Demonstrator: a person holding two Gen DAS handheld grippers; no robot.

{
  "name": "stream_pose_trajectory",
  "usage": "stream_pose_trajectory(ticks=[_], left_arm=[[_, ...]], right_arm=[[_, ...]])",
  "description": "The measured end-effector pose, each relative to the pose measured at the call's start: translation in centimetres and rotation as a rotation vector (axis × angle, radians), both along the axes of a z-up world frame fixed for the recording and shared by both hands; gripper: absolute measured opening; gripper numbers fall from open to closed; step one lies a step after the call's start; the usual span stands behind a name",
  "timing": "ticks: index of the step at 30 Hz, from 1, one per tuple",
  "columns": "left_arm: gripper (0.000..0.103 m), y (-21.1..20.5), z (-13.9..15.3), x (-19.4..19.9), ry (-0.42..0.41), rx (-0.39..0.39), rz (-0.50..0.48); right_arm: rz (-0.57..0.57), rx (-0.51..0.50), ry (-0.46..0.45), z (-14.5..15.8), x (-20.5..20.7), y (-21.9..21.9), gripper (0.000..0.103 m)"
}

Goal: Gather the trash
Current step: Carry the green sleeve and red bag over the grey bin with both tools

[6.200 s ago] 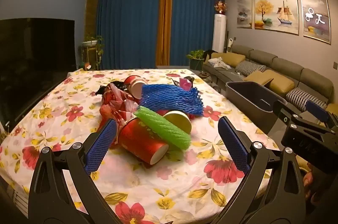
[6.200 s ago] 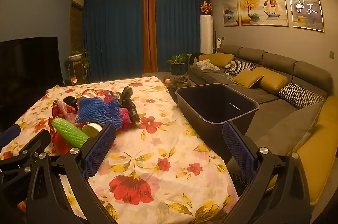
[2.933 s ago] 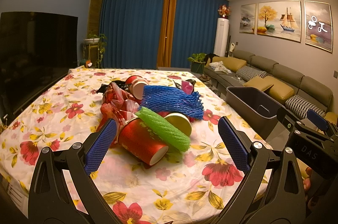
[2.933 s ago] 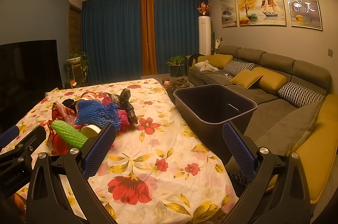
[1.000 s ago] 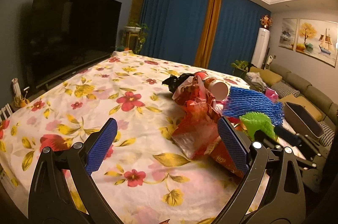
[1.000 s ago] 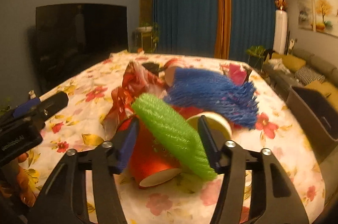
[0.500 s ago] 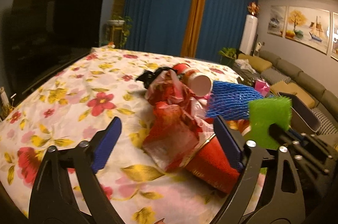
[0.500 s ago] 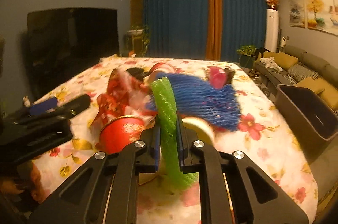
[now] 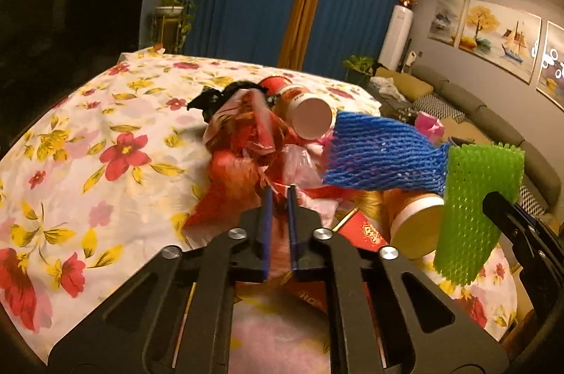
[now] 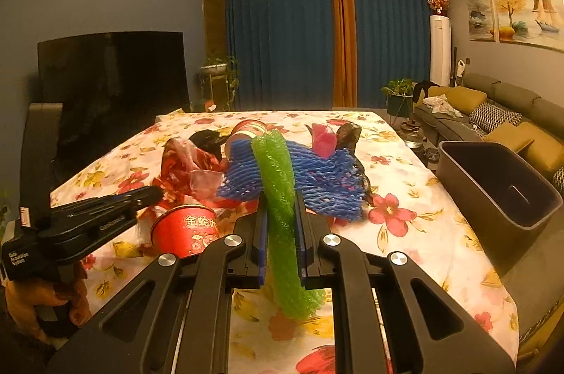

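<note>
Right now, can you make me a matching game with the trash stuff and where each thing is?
Things:
1. green foam net
2. red plastic wrapper
3. blue foam net
4. dark bin

Places:
A. lying on the pile on the flowered tablecloth
B. pinched in the right gripper
C. beside the table, by the sofa
D. pinched in the left gripper

Pairs: 1-B, 2-D, 3-A, 4-C

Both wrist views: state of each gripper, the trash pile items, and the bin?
left gripper: shut on red plastic wrapper
right gripper: shut on green foam net, lifted
blue foam net: lying on the pile
red paper cup: on its side
white-mouthed cup: on its side, mouth toward camera
dark bin: open, nothing visible inside
</note>
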State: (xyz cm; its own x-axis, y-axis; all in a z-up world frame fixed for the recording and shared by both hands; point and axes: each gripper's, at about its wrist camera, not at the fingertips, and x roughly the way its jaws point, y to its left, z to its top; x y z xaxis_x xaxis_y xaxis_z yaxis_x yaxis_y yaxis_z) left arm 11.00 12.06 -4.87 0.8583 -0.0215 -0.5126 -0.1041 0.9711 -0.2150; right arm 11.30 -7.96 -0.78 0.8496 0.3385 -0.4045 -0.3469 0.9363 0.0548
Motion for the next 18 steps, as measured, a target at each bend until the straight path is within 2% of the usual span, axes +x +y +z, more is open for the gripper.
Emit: stream_pose_trajectory(ticks=[9, 18], left_arm=[[0.002, 1.5, 3.0, -3.6, -0.114, -0.043, 0.031], [0.002, 0.9, 7.0, -7.1, -0.250, -0.027, 0.026]], right_arm=[[-0.012, 0.015, -0.023, 0.7, -0.7, -0.8, 0.014], [-0.016, 0.029, -0.044, 1.5, -1.5, -1.5, 0.014]])
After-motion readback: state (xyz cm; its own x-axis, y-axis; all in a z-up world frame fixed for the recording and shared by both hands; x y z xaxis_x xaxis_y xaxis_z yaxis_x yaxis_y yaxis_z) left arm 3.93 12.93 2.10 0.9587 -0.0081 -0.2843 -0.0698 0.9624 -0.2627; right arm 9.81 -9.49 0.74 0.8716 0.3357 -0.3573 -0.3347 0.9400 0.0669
